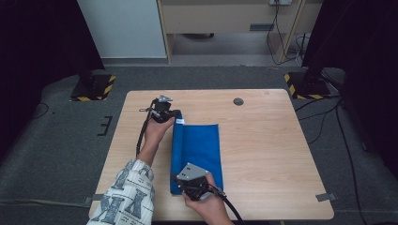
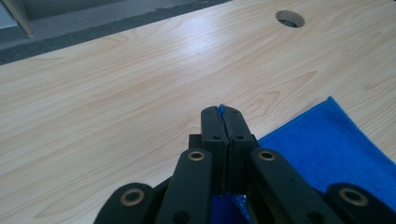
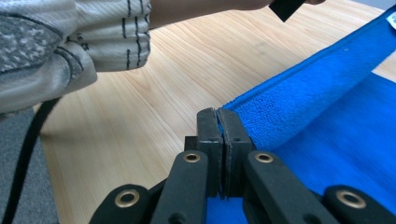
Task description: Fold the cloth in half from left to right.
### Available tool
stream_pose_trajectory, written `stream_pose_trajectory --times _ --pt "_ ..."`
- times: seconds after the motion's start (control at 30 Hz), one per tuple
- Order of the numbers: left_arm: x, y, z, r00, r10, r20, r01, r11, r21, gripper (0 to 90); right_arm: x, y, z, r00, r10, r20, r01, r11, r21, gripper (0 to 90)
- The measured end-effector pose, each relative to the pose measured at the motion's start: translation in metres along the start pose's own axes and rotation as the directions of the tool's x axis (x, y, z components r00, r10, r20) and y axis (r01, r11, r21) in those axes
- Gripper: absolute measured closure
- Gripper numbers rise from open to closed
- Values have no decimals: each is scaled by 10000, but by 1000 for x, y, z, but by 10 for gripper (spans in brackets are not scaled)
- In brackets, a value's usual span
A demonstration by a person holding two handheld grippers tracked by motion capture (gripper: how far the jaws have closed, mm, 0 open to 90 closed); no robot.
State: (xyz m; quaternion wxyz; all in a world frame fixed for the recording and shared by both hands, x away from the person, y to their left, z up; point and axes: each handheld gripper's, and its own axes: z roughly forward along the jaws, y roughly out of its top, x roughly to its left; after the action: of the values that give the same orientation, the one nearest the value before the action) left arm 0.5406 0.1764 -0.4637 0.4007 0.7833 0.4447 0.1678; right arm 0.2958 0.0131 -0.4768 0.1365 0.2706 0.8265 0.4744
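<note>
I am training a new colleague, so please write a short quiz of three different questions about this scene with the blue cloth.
1. True or false: both tongs are shut on the blue cloth.
2. Which tongs hold the far end of the cloth: A) left tongs B) right tongs?
3. Fill in: the table has a round ____ near its far edge.

Key: 1 true; 2 A; 3 hole.

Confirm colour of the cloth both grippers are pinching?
Bright blue terry cloth, plain, no pattern; clearest in the right gripper view.
</note>
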Motion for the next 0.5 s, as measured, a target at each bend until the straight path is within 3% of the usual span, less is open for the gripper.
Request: stream_pose_trajectory --times 0.07,0.1,0.37,0.5 --pt "-3 1 2 10000 18 30 -18 10000 12 892 -5 -4 -6 10000 30 82 -30 10000 40 890" --pt "-11 4 8 9999 82 135 -83 9999 72 892 -7 -6 -9 9999 33 98 -34 10000 75 889" --pt "-39 13 26 9987 339 383 -349 9990 262 891 -14 -20 -29 9987 -211 471 197 9993 313 889" --pt "-50 12 36 9979 451 474 -473 9978 461 891 -20 -33 -36 9983 -34 590 4 9988 499 889"
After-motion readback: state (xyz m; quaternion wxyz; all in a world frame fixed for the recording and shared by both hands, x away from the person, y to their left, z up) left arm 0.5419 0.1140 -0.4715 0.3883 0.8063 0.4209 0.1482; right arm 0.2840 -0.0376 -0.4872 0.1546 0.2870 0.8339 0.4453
